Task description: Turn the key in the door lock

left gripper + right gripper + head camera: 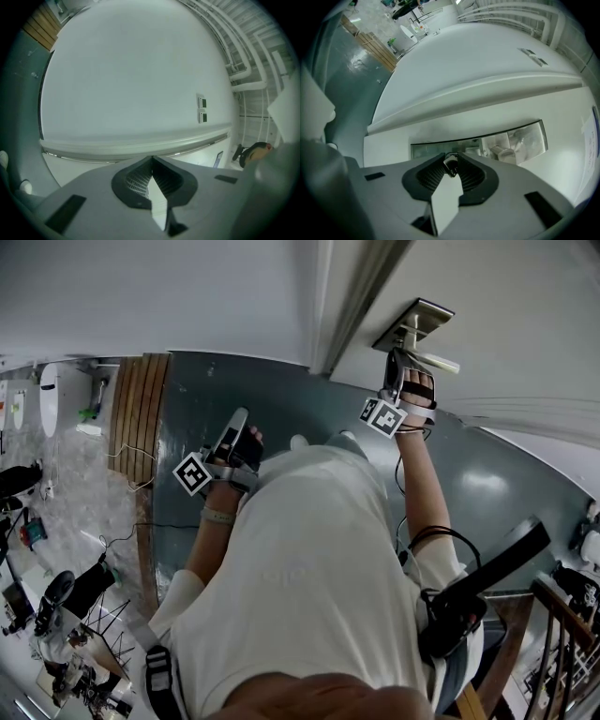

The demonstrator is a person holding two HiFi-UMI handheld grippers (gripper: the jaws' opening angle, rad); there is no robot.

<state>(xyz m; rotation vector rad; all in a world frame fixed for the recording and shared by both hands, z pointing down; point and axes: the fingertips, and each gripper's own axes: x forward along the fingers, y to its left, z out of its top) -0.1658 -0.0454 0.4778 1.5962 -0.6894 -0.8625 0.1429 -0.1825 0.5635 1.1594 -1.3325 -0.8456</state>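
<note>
Hallway, white door point(525, 324), grey floor point(281, 413)

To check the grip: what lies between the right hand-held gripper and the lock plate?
The key, its head between the jaw tips of the right hand-held gripper, before the lock plate. The right gripper view shows it.

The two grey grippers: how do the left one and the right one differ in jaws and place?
The left gripper is shut on nothing; the right gripper clamps a small metal key. The left gripper hangs away from the white door; the right gripper is at its silver lock plate. Both have dark ribbed pads.
</note>
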